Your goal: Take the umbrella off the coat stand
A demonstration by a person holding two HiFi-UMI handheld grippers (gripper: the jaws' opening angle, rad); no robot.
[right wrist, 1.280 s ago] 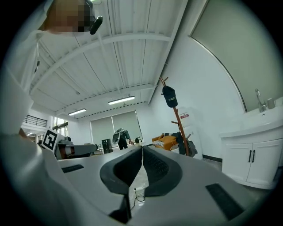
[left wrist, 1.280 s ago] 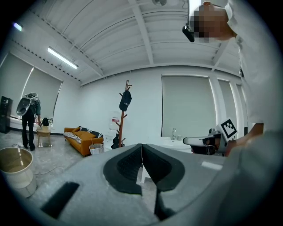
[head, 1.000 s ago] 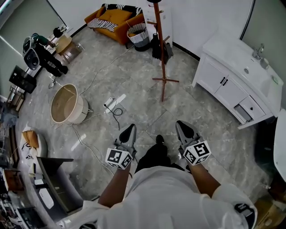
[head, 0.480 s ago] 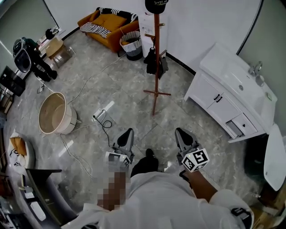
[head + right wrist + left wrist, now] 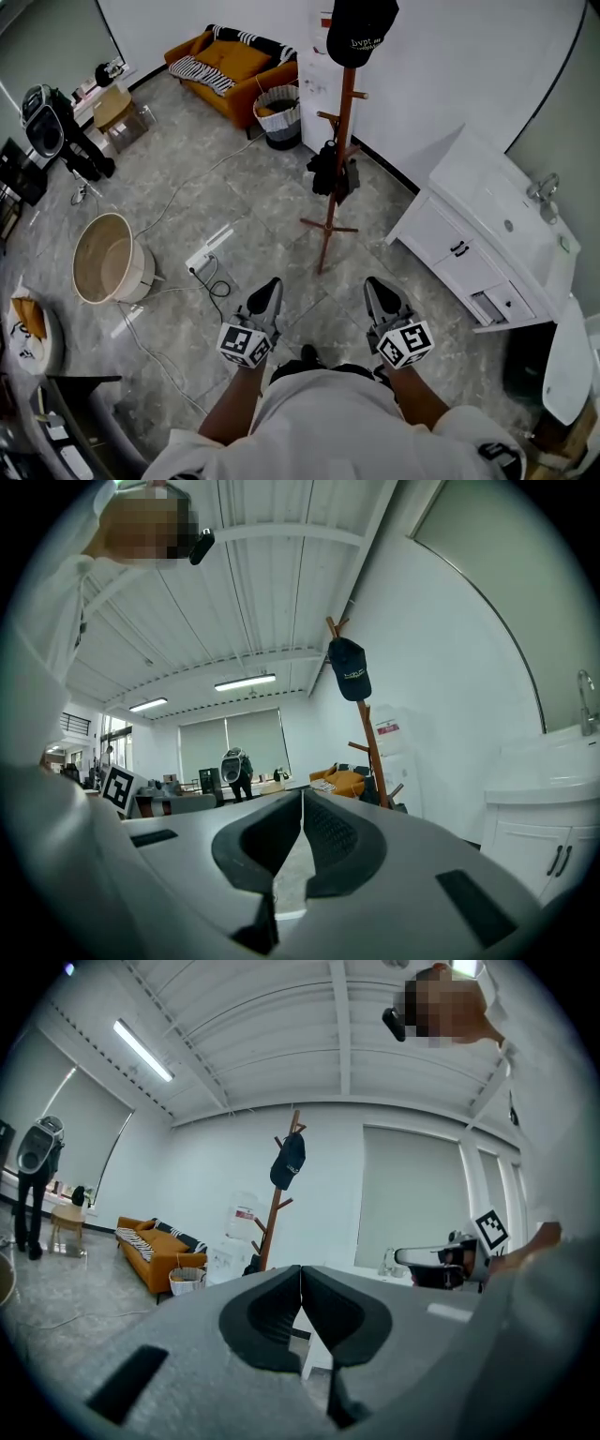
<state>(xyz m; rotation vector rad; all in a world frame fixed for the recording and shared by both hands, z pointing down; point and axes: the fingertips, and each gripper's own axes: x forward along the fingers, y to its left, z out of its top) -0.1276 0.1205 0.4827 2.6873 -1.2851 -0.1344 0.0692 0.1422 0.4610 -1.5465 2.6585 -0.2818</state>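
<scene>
A brown wooden coat stand [image 5: 339,141] rises ahead of me on the tiled floor, with a dark cap [image 5: 361,28] on its top. The black folded umbrella [image 5: 331,171] hangs from a lower peg, halfway down the pole. My left gripper [image 5: 269,284] and right gripper [image 5: 376,283] are held side by side in front of me, level, both shut and empty, well short of the stand. The left gripper view has the stand [image 5: 277,1213] and cap [image 5: 289,1160] above its shut jaws. The right gripper view shows the stand [image 5: 372,752] right of its jaws.
An orange sofa [image 5: 230,61] and a wicker basket [image 5: 278,101] stand by the back wall. A white vanity cabinet with a sink [image 5: 487,220] is at the right. A round tub [image 5: 111,258], a power strip [image 5: 208,251] and cables lie on the floor at the left.
I have walked towards the coat stand, so its base now lies nearer to my grippers and its cap is in view. Both grippers stayed shut and side by side.
</scene>
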